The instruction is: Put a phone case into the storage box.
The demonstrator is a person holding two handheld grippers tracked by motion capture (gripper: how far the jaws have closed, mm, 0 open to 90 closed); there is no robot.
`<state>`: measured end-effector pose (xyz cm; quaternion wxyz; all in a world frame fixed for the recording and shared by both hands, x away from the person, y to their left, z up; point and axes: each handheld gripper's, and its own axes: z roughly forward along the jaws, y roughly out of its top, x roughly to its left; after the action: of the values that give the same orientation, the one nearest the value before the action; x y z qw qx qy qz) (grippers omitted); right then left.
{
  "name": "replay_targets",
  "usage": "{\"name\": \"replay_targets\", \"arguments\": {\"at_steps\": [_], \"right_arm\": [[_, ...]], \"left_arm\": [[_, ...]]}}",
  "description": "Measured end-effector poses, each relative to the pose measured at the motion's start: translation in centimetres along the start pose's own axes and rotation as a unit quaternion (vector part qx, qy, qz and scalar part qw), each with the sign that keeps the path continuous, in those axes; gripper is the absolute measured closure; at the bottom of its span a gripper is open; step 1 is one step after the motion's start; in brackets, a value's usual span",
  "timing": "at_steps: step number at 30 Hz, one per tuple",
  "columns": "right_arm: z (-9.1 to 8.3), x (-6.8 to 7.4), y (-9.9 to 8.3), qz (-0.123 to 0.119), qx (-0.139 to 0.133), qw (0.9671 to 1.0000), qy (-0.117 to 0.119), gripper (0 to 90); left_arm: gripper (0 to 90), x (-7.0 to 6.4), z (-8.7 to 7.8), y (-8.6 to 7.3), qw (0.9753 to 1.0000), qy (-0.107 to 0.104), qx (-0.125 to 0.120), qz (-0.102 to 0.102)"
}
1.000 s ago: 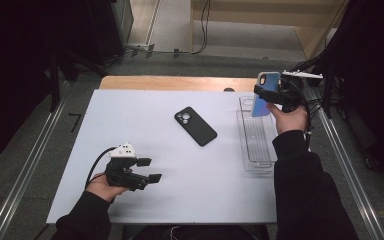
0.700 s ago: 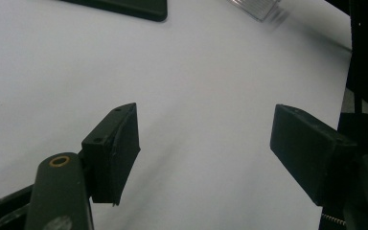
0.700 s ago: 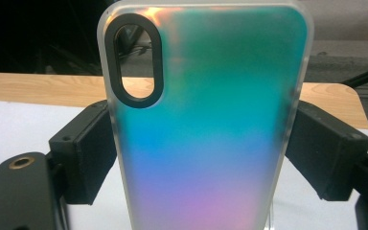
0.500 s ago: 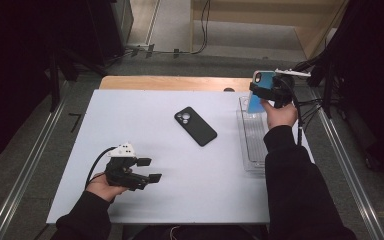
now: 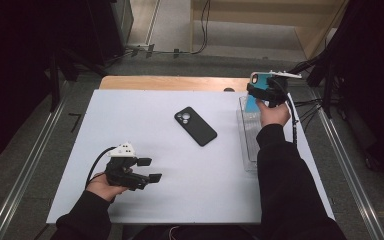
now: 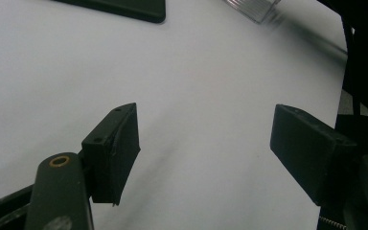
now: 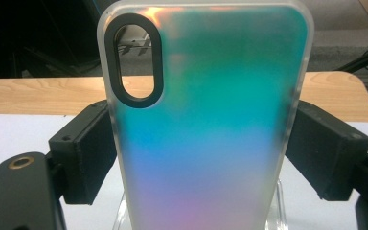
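An iridescent teal-to-pink phone case (image 7: 211, 134) with an oval camera cut-out stands upright between the jaws of my right gripper (image 7: 208, 155), which is shut on its long edges. In the high view that right gripper (image 5: 258, 91) holds the case (image 5: 258, 79) over the far end of a clear plastic tray (image 5: 245, 150). The case's lower end reaches down to the tray; I cannot tell whether they touch. A black phone (image 5: 195, 126) lies face down mid-table. My left gripper (image 5: 144, 170) rests open near the front left, with nothing between its fingers (image 6: 117, 146).
The white table (image 5: 145, 120) ends in a wooden strip (image 5: 170, 82) at the back. Cables (image 5: 307, 105) trail off the right side by the tray. In the left gripper view the phone's edge (image 6: 120, 7) and a tray corner (image 6: 254, 7) lie far ahead.
My right gripper has carried the case a little farther toward the back of the table, over the tray's far end. The left gripper and the black phone have stayed put.
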<state>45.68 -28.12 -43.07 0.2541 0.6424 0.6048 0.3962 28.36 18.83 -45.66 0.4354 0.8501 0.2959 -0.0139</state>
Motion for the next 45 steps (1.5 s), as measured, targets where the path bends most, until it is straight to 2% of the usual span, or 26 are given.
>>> {"name": "replay_targets", "arguments": {"at_steps": [4, 17, 20, 22, 25, 27, 30, 32, 38, 40, 45], "right_arm": [[0.8, 0.3, -0.5, -0.006, 0.01, 0.9998, -0.017, 14.5], [2.2, 0.5, -1.7, -0.013, 0.008, 0.9996, -0.024, 14.2], [2.3, 0.5, -1.8, -0.02, 0.007, 0.9994, -0.026, 14.0], [2.4, 0.7, -2.0, -0.032, 0.005, 0.9988, -0.035, 13.7], [2.5, 0.8, -2.1, -0.038, 0.004, 0.9983, -0.044, 13.7], [2.6, 0.6, -2.2, -0.023, 0.006, 0.9991, -0.035, 13.6], [2.5, 0.4, -2.3, -0.013, 0.005, 0.9996, -0.023, 13.5], [2.5, 0.1, -2.5, -0.018, 0.009, 0.9997, -0.011, 13.1], [2.6, 0.5, -2.6, -0.024, 0.012, 0.9996, -0.007, 8.3], [2.7, 0.6, -2.7, -0.024, 0.011, 0.9997, -0.002, 4.1], [2.7, 0.6, -2.6, -0.024, 0.012, 0.9996, 0.0, 4.0]], "left_arm": [[26.2, 0.0, 0.0, 0.0, 1.0, -0.001, 0.001, 0.0], [26.2, 0.1, 0.0, 0.0, 1.0, -0.004, -0.003, -0.001], [26.2, 0.0, 0.0, 0.0, 1.0, -0.004, -0.001, -0.001], [26.2, 0.0, 0.0, 0.1, 1.0, -0.004, -0.001, -0.001], [26.2, 0.0, 0.0, 0.1, 1.0, -0.003, 0.001, -0.001], [26.2, 0.0, 0.0, 0.1, 1.0, -0.004, 0.001, 0.0], [26.2, 0.0, 0.0, 0.1, 1.0, -0.004, 0.0, 0.0], [26.2, 0.1, 0.0, 0.1, 1.0, -0.003, 0.001, 0.0], [26.2, 0.0, 0.0, 0.1, 1.0, -0.003, 0.001, 0.001], [26.2, 0.0, 0.0, 0.1, 1.0, -0.002, 0.001, 0.001], [26.2, 0.0, 0.0, 0.1, 1.0, -0.003, -0.001, 0.001]]}}
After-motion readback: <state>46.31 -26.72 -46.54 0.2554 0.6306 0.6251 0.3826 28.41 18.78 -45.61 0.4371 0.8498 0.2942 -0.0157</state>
